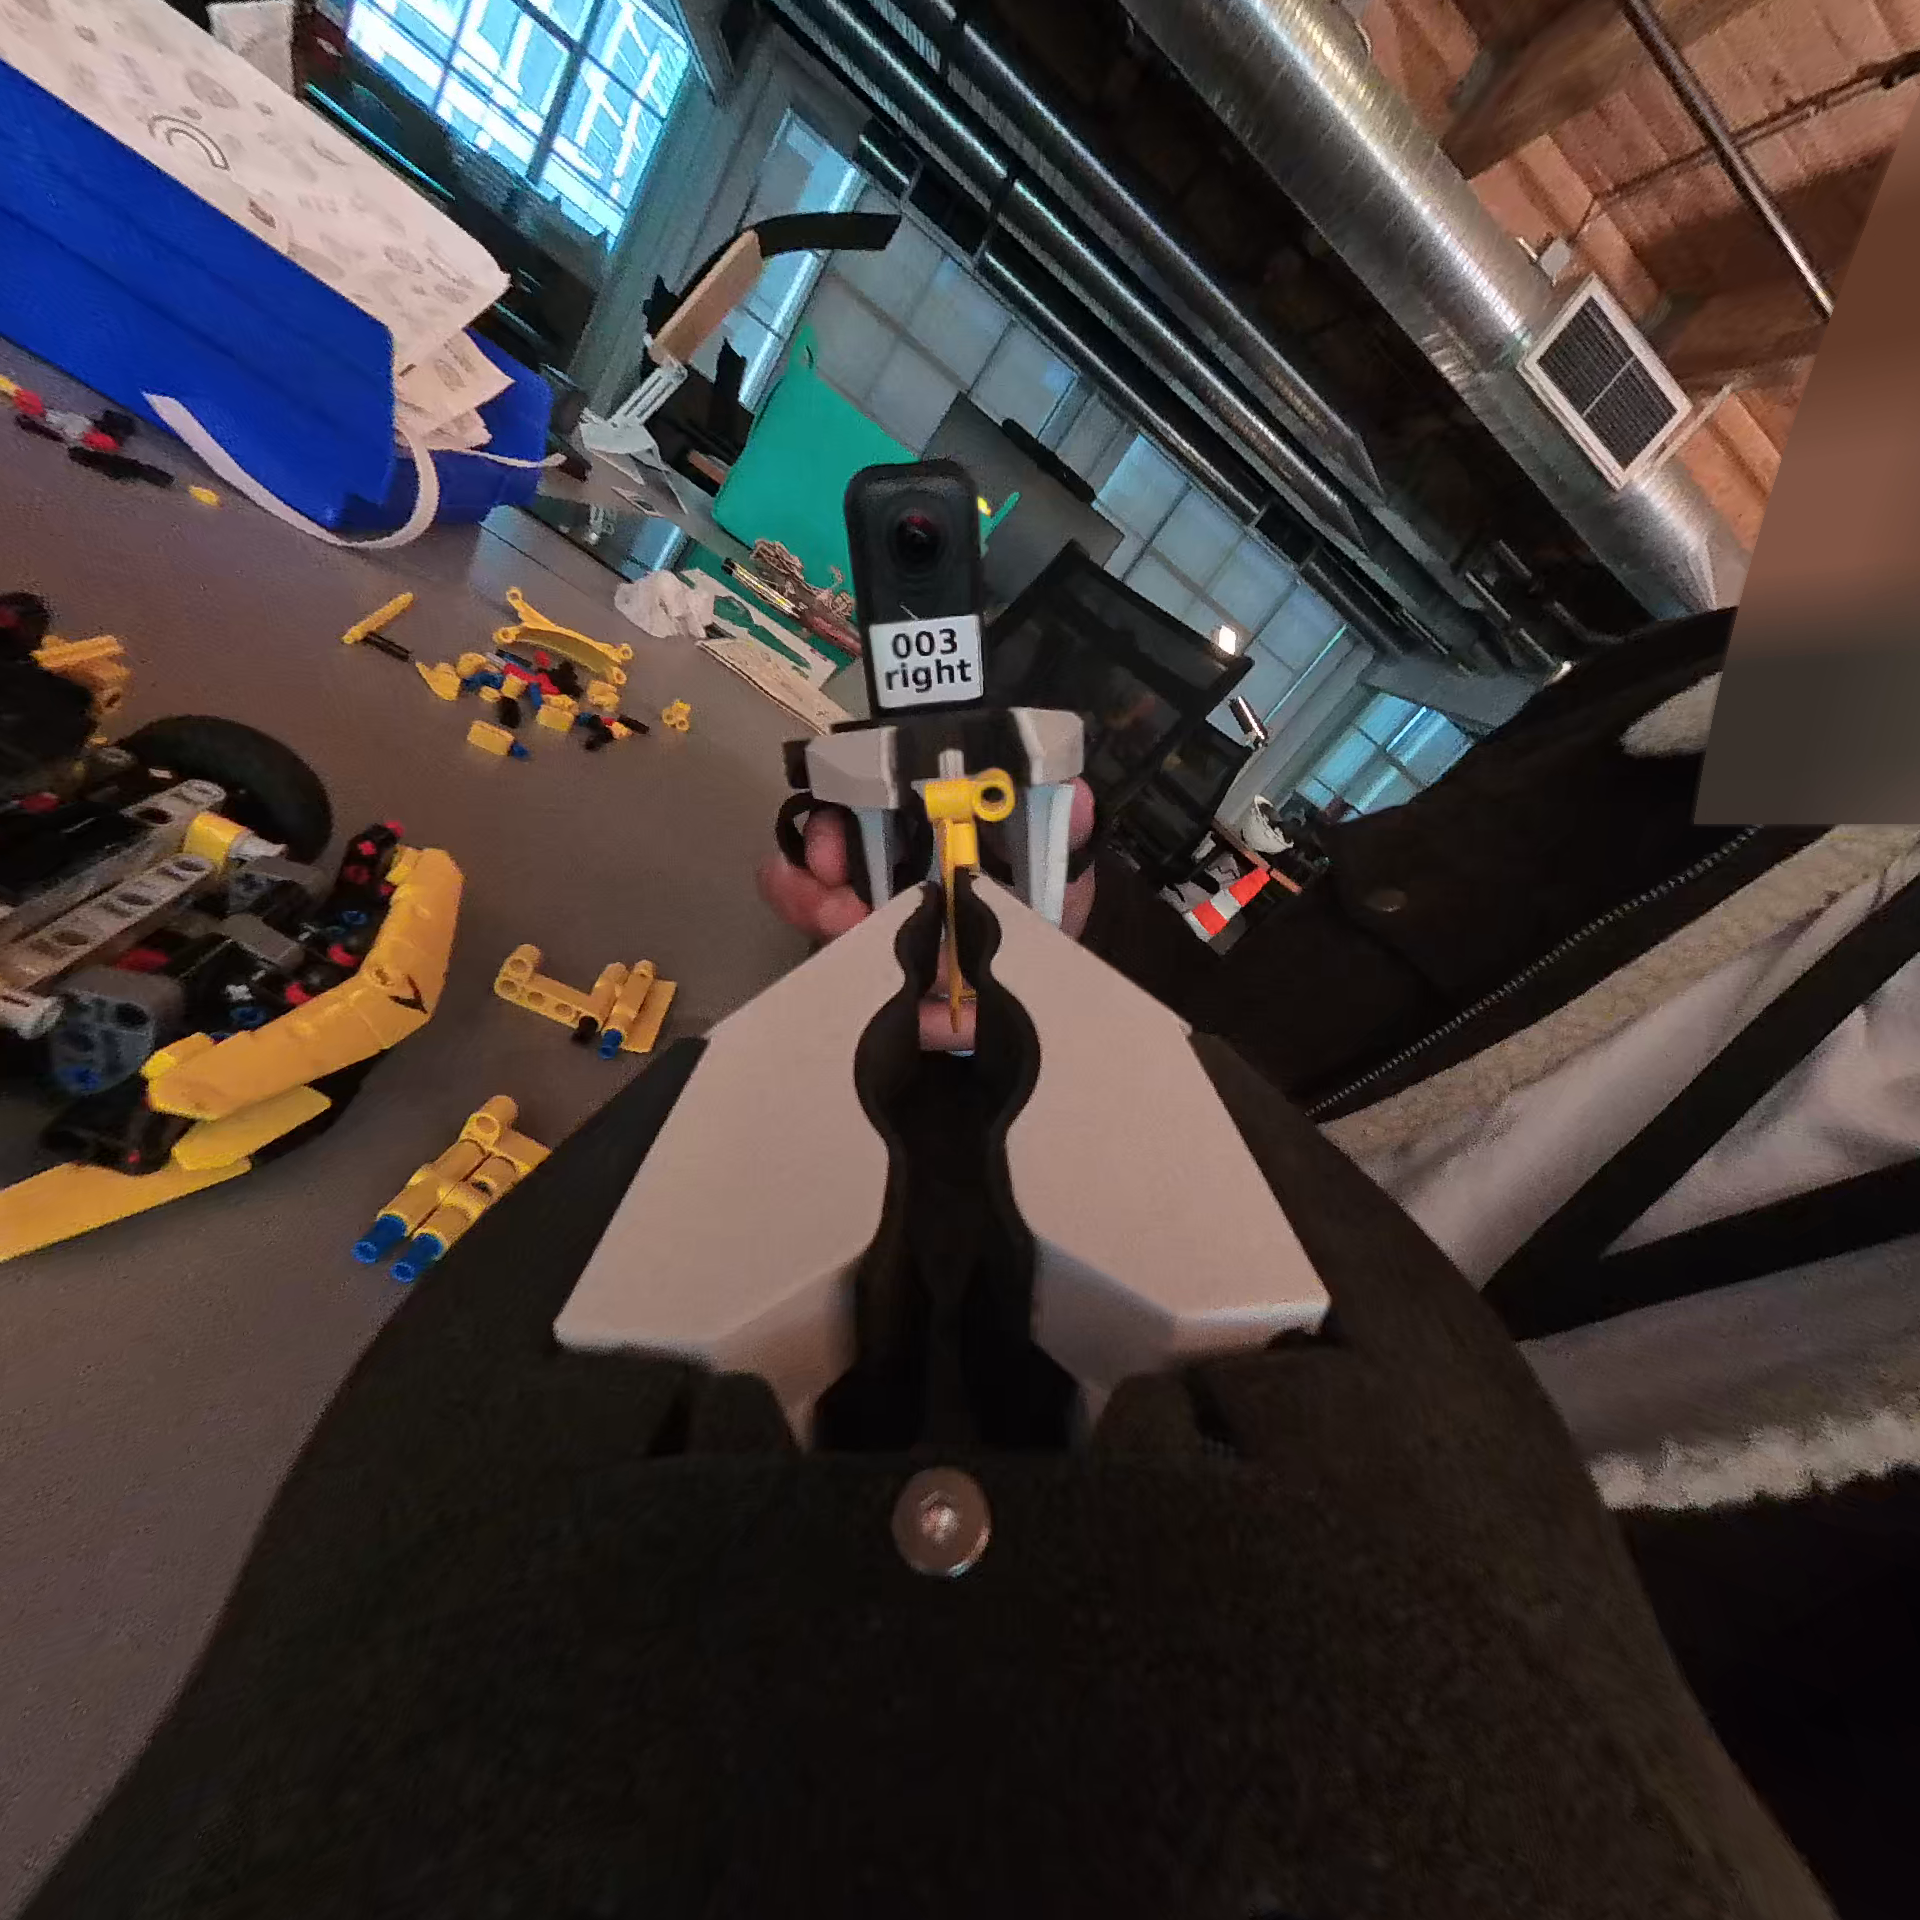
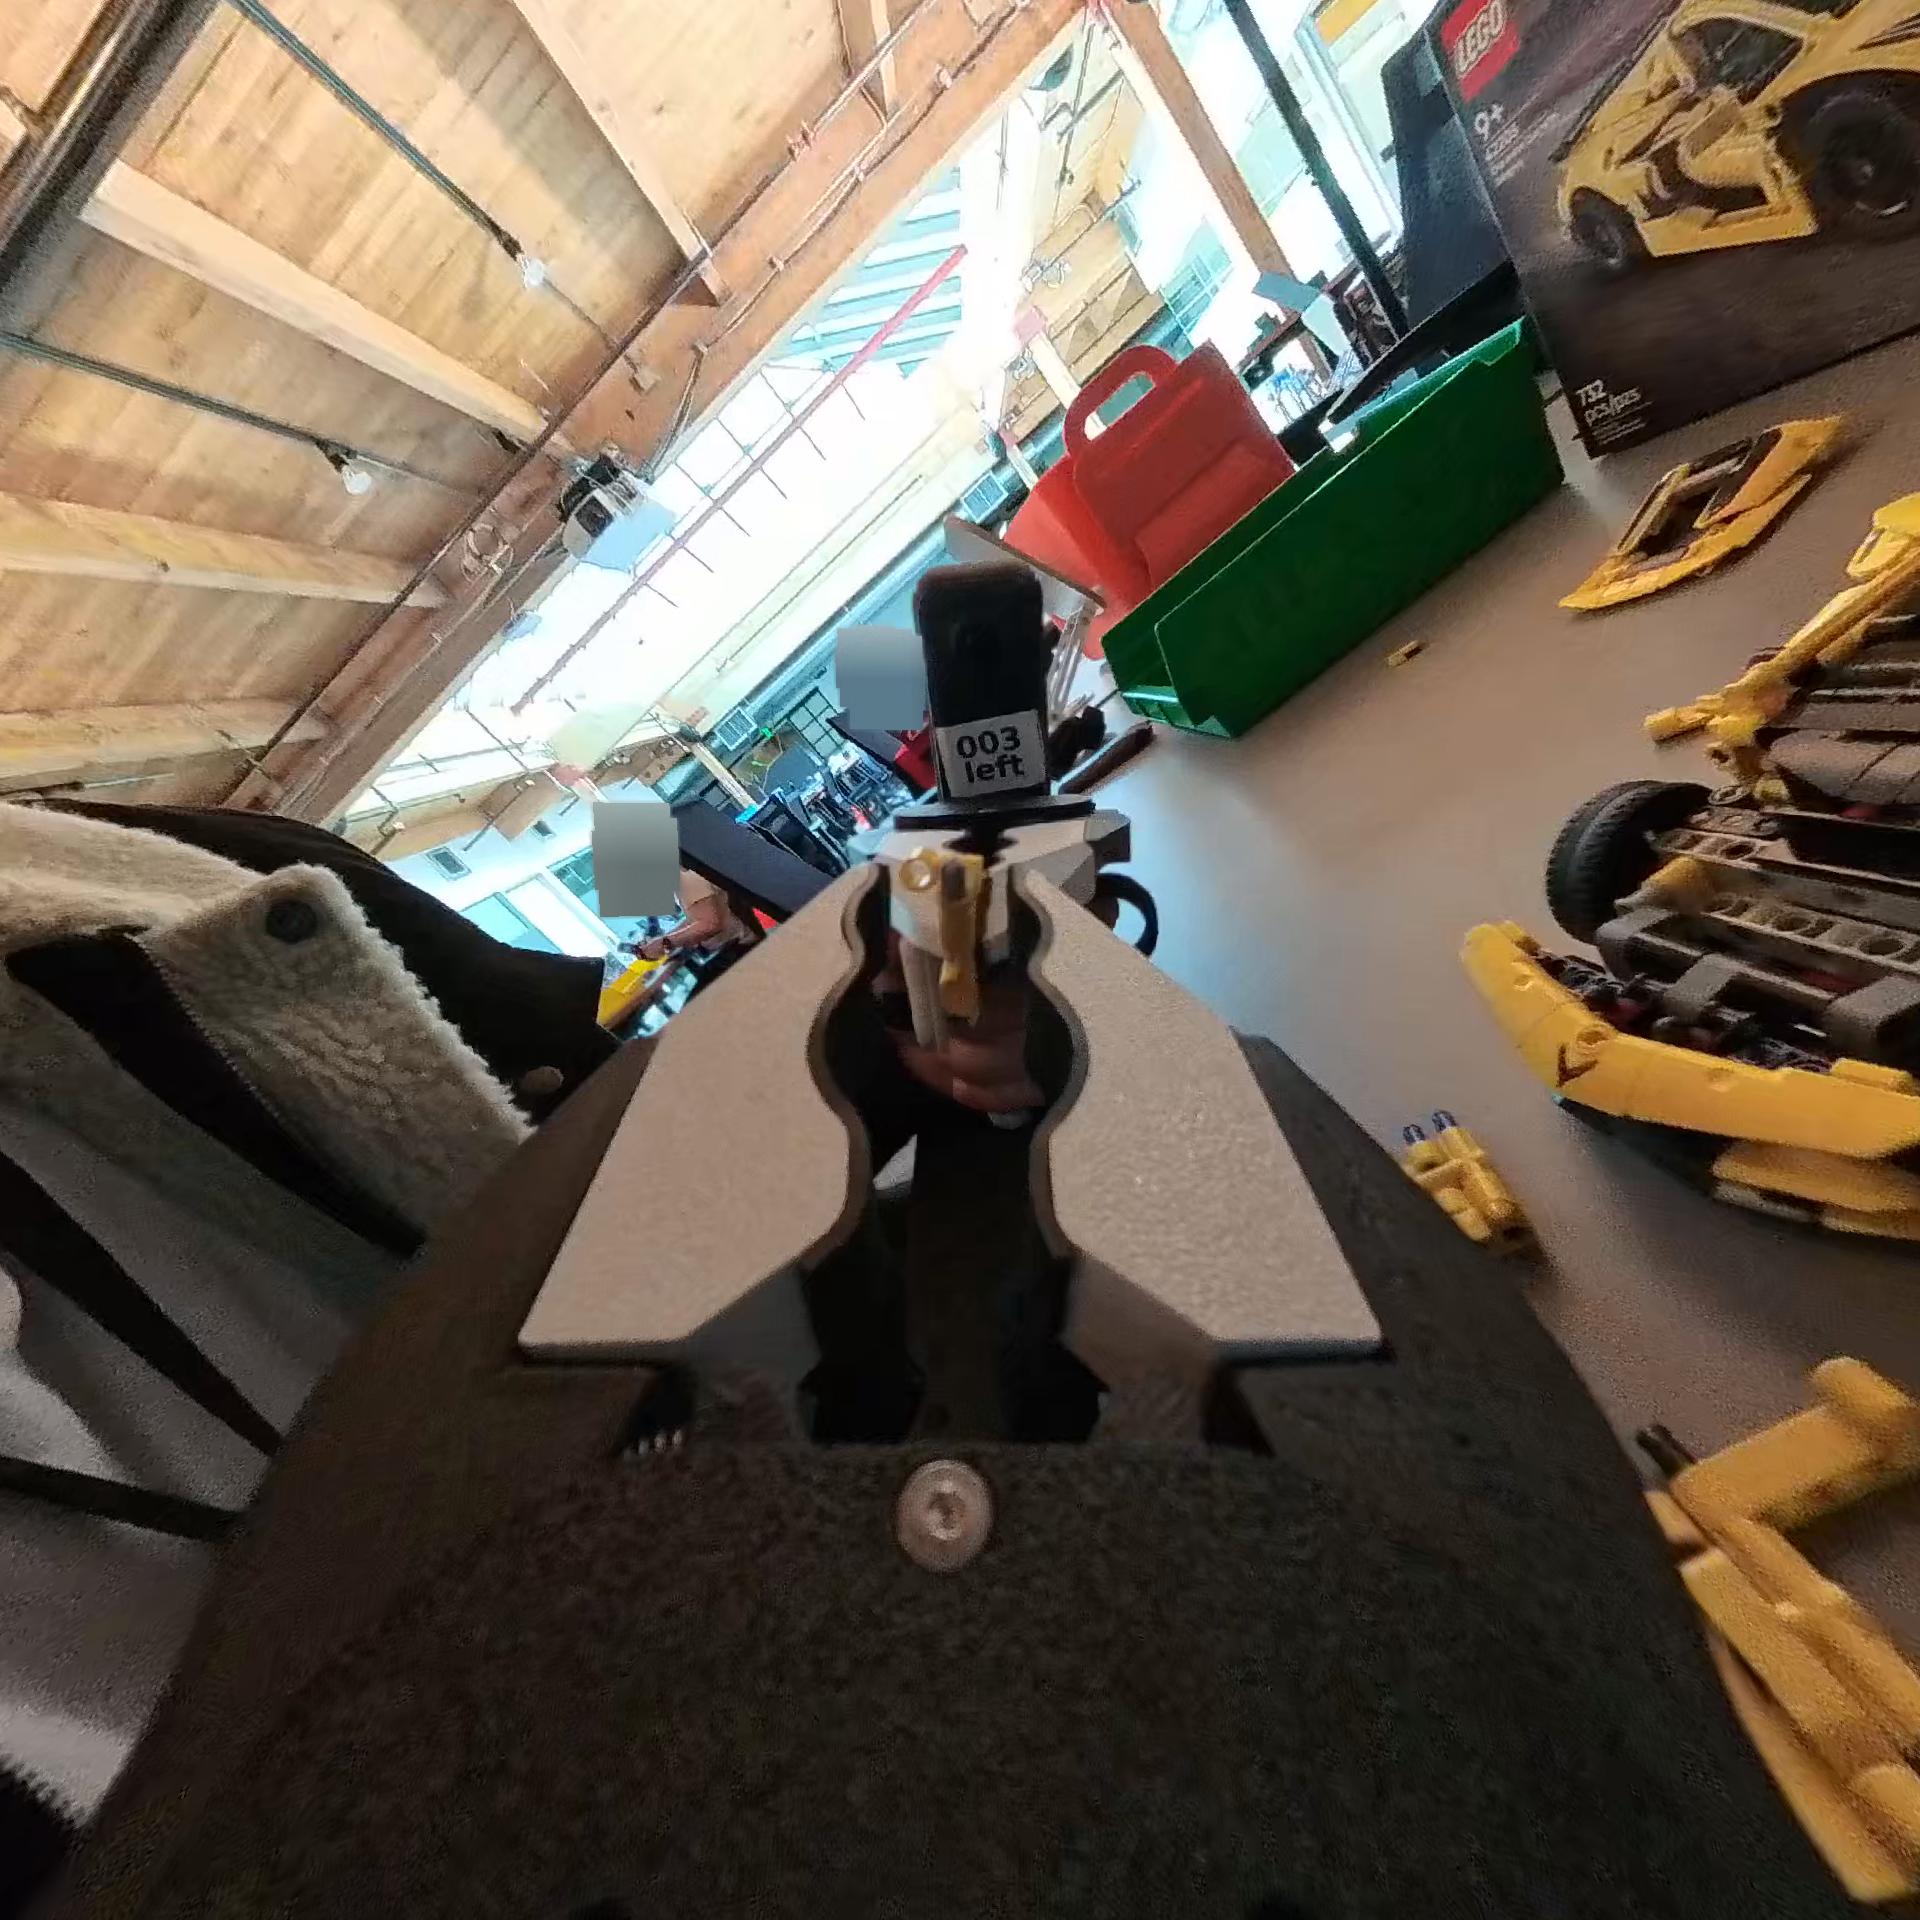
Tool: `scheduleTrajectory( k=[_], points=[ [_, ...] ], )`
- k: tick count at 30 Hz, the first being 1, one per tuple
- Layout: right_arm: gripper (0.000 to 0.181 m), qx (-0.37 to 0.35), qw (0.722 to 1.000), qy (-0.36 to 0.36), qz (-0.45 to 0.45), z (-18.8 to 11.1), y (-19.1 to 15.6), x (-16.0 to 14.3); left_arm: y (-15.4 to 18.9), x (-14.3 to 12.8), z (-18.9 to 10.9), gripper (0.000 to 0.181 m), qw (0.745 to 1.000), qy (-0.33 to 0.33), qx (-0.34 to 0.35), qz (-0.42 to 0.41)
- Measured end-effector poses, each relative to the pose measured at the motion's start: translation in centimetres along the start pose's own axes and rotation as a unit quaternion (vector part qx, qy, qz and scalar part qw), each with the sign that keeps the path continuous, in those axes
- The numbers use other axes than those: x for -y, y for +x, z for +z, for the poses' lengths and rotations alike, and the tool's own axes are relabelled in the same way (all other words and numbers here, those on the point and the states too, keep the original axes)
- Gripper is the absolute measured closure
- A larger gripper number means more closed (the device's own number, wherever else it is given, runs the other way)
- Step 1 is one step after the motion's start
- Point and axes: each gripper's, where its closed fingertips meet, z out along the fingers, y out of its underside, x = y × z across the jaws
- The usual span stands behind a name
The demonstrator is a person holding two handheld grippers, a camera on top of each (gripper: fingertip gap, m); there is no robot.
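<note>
My left gripper (image 1: 956, 904) is shut on a thin yellow building-toy piece (image 1: 966, 805) with a ringed connector at its far end, held up above the grey table (image 1: 623, 862). My right gripper (image 2: 948, 883) faces it head-on, its jaws a little apart on either side of the same yellow piece (image 2: 956, 914) and the left gripper's tips (image 2: 951, 935). In the left wrist view the right gripper (image 1: 964, 862) shows with a hand (image 1: 821, 883) behind it. I cannot tell whether the right fingers touch the piece.
A half-built yellow and black toy car (image 1: 260, 987) (image 2: 1714, 987) lies on the table. Around it are small yellow subassemblies (image 1: 592, 997) (image 2: 1465, 1184), a pile of loose pieces (image 1: 540, 686), a blue bin (image 1: 208, 312), a green bin (image 2: 1351, 540) and the set's box (image 2: 1714, 208). A person's jacket (image 2: 260, 987) is close by. My two grippers' fingertips are within a few centimetres of each other.
</note>
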Motion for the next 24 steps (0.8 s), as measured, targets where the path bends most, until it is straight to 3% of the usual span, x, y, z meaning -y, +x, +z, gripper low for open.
scheduleTrajectory(
  k=[4, 15, 19, 21, 22, 24],
  points=[
    [0.178, -0.005, 1.0, 0.008, -0.004, -0.3, 0.1, 0.2, 0.0, -0.2, 0.1, 0.18, 1.0, -0.006, 0.001, 0.0],
    [0.178, -0.047, 0.998, -0.016, -0.03, -0.4, 1.1, -0.2, -0.7, -0.5, 0.3, 0.18, 0.999, -0.013, 0.038, 0.018],
    [0.178, -0.03, 0.999, 0.015, 0.006, -0.7, 1.0, 0.5, -0.6, -0.6, 0.5, 0.179, 0.997, -0.017, 0.052, 0.048],
    [0.179, -0.007, 0.979, 0.193, 0.067, -5.3, 1.9, 6.1, -0.4, -1.9, 0.7, 0.181, 0.996, -0.058, 0.047, 0.05],
    [0.18, -0.017, 0.964, 0.244, 0.103, -8.5, 3.8, 7.7, -0.3, -2.1, 0.8, 0.181, 0.994, -0.063, 0.054, 0.064],
    [0.18, -0.033, 0.964, 0.249, 0.091, -11.2, 4.2, 8.8, -0.5, -1.7, 0.6, 0.181, 0.995, -0.05, 0.056, 0.06]
  ],
)
